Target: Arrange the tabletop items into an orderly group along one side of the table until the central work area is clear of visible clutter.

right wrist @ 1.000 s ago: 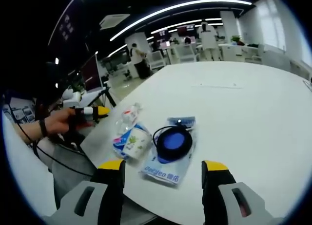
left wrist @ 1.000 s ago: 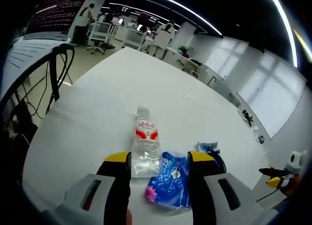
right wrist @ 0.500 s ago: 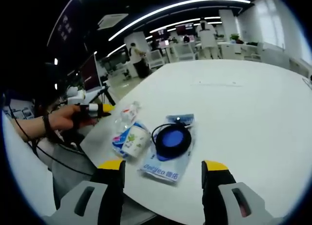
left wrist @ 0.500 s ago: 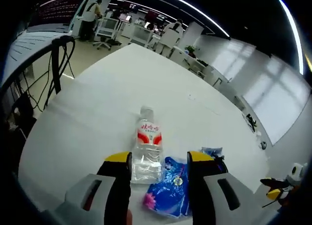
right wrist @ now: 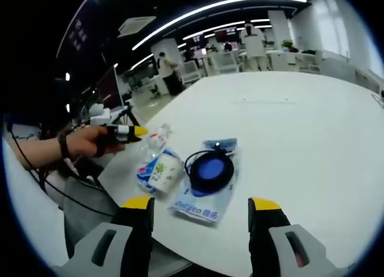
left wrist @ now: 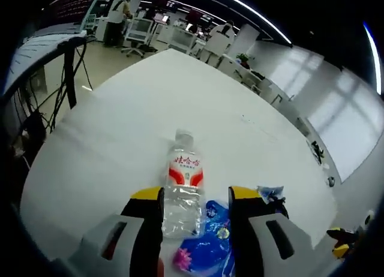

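While both claws gape: water bottle (left wrist: 182, 190) near table (left wrist: 138, 127) edge, open tabletop beyond

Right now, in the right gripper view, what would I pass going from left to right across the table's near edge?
The left tool → water bottle → blue and white pouch → clear packet with the round blue item.
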Demonstrator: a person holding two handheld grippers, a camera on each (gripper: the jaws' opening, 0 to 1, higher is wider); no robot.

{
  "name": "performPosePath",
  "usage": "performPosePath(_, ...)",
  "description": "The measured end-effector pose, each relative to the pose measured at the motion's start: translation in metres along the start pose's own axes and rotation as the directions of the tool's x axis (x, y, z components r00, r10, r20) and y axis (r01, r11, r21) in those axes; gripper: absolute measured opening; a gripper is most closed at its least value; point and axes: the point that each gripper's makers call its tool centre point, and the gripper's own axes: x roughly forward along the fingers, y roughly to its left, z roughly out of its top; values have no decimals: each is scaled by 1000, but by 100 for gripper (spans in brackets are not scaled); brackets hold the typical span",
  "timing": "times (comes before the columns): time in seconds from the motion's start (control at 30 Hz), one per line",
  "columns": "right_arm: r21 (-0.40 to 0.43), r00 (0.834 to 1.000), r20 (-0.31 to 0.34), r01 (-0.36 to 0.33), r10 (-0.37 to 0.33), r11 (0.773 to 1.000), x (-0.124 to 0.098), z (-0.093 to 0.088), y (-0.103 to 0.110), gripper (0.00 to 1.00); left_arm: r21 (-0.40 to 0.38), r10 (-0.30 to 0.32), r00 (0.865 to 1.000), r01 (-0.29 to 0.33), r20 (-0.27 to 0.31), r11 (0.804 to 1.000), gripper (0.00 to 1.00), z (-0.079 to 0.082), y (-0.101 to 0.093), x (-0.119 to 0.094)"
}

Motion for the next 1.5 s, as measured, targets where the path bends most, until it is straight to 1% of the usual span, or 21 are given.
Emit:
performPosePath(0.13,5,1000,-1,2,-2,1000,-1,-1,-2,64,-7,-3,1000,3,-12,1000,43,-1,-3,10)
performPosePath(0.2,8,1000,-5,3,-2,1000,0,-3,-3,64,-9,0,1000,0,-16,1000,43,0,-1,18)
performPosePath(0.33,10,1000,-7,4,-3,1000,-2,-4,-2,64,-22,8,1000,-8,-19,1000,43,-2,-4,22)
performPosePath(0.47,14,1000,-8,6,-6,1000,-1,-4,-4,64,-25,28,999,-29,-27,999,43,-1,3,31)
performPosePath(0.53,16,1000,-8,7,-7,1000,-2,-4,-4,64,-17,40,999,-41,-33,999,43,-3,6,32)
performPosePath(0.67,17,1000,-10,7,-7,1000,-1,-5,-5,64,5,58,997,-58,-46,998,44,-2,14,42)
performPosePath(0.77,17,1000,-12,7,-6,1000,-1,-5,-6,64,17,70,996,-69,-54,997,44,-4,15,42)
performPosePath(0.87,18,1000,-13,6,-6,1000,-1,-5,-6,64,50,83,994,-80,-67,996,45,-6,17,46)
performPosePath(1.0,18,1000,-13,7,-6,1000,-2,-5,-6,64,124,94,992,-84,-82,989,46,-7,19,49)
performPosePath(1.03,19,1000,-13,7,-6,1000,-1,-5,-6,64,139,92,992,-79,-87,987,47,-8,15,50)
performPosePath(1.07,19,1000,-13,7,-7,1000,-1,-5,-7,64,145,91,992,-77,-91,986,47,-9,10,52)
performPosePath(1.13,19,1000,-14,6,-6,1000,-1,-6,-7,64,155,94,991,-78,-96,985,47,-10,16,53)
performPosePath(1.17,19,1000,-14,6,-5,1000,-1,-5,-7,64,177,109,989,-89,-104,980,48,-11,17,52)
performPosePath(1.2,18,1000,-16,4,-3,1000,0,-5,-7,64,236,144,983,-115,-111,965,49,-12,23,51)
performPosePath(1.23,17,1000,-16,3,-3,1000,0,-5,-6,64,255,154,981,-121,-116,959,48,-13,27,53)
performPosePath(1.27,15,1000,-17,2,-2,1000,0,-4,-6,64,251,144,982,-110,-121,962,46,-15,27,55)
performPosePath(1.3,14,1000,-17,1,-1,1000,1,-4,-6,64,228,111,987,-82,-120,970,43,-17,18,57)
performPosePath(1.33,13,1000,-16,1,-1,1000,1,-4,-6,64,229,107,987,-78,-119,970,39,-17,16,57)
performPosePath(1.37,13,1000,-16,1,-1,1000,1,-3,-6,64,262,139,983,-103,-122,959,39,-17,21,56)
performPosePath(1.43,13,1000,-18,1,-1,1000,1,-3,-7,64,287,132,983,-91,-128,954,38,-18,16,58)
performPosePath(1.5,11,1000,-17,0,0,1000,1,-3,-7,64,292,130,983,-88,-130,952,38,-20,15,56)
